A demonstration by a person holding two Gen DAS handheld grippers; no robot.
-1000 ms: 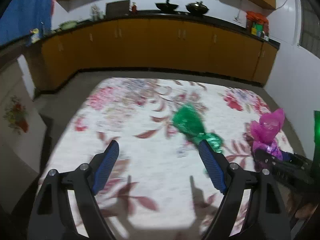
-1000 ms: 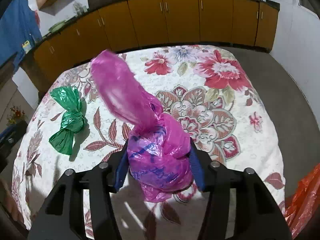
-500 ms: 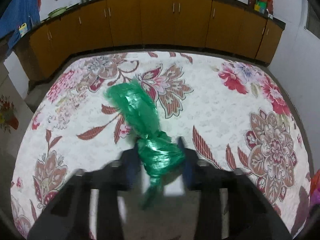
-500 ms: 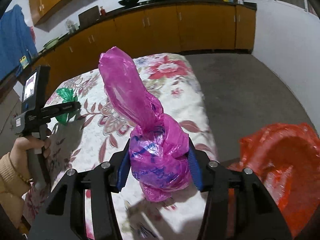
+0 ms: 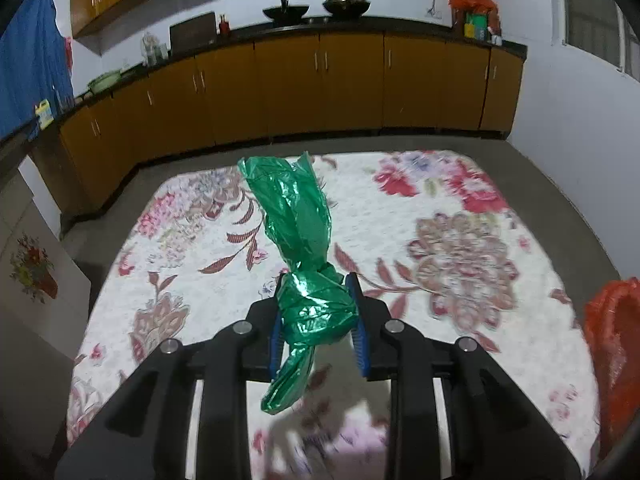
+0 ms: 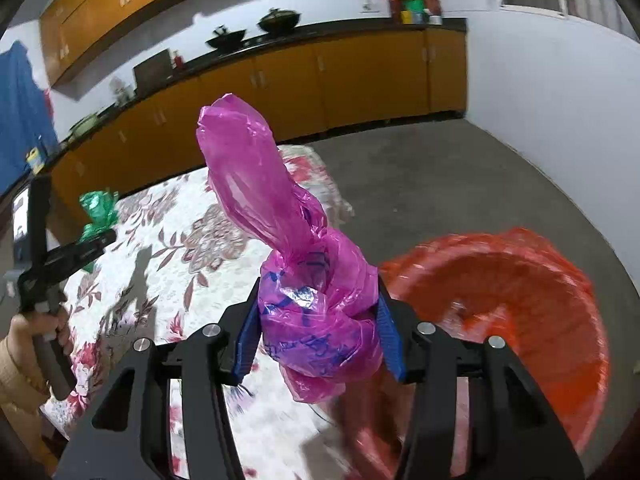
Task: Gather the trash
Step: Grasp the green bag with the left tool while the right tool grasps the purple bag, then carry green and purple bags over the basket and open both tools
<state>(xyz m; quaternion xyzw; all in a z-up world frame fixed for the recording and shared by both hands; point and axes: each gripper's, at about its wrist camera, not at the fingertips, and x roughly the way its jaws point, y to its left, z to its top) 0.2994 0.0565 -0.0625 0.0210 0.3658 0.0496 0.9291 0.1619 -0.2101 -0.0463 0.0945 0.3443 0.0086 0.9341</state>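
A knotted green plastic bag [image 5: 298, 216] hangs a little above the floral tablecloth [image 5: 448, 216], and my left gripper [image 5: 317, 286] is shut on its knot, blue pads pressing both sides. The bag's tail dangles below the jaws. My right gripper [image 6: 318, 298] is shut on a knotted pink plastic bag [image 6: 244, 168] with blue print. It holds the bag off the table's right end, beside an open orange-red bag [image 6: 520, 280]. In the right wrist view the left gripper [image 6: 94, 238] and the green bag [image 6: 96, 206] show at far left, held by a hand [image 6: 24, 334].
The orange-red bag [image 5: 612, 340] stands off the table's right edge, over the grey floor [image 6: 460, 176]. Yellow cabinets [image 5: 320, 88] under a dark counter with pans run along the back wall. A white wall [image 6: 552, 96] is on the right.
My left gripper swung onto the green bag, closed on its knot and lifted it off the cloth. My right gripper carried the pink bag rightward off the table to the orange-red bag.
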